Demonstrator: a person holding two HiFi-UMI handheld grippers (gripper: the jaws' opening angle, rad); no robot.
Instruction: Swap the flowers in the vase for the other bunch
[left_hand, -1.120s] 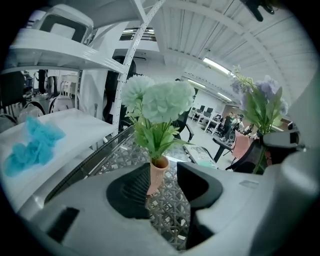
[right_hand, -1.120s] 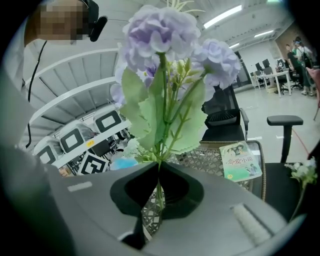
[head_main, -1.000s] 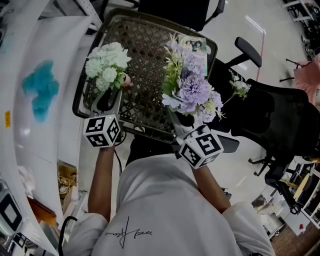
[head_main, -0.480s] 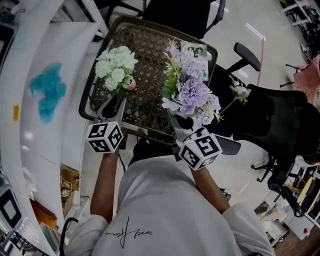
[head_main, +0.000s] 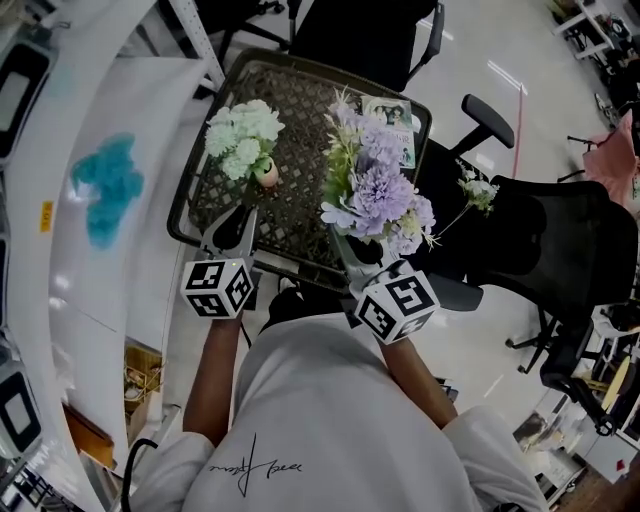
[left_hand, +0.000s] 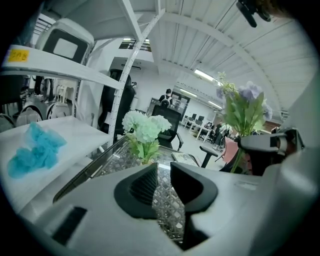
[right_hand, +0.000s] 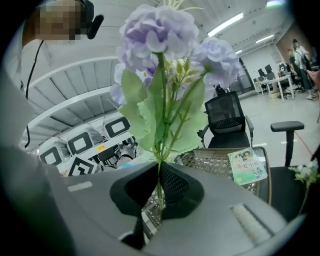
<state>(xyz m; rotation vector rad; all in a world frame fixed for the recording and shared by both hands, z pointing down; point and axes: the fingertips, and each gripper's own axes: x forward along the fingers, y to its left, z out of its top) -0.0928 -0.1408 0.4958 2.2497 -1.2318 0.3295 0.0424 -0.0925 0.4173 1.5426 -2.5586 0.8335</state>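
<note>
The left gripper hides the base of the white bunch; print on the booklet is unreadably small.

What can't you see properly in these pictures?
- The vase: in the head view it is mostly covered by the white flowers, so its shape is unclear.
- Stem ends of the purple bunch: hidden under its blooms in the head view, and pinched inside the right gripper in the right gripper view.
- Print on the booklet: too small in every view.
</note>
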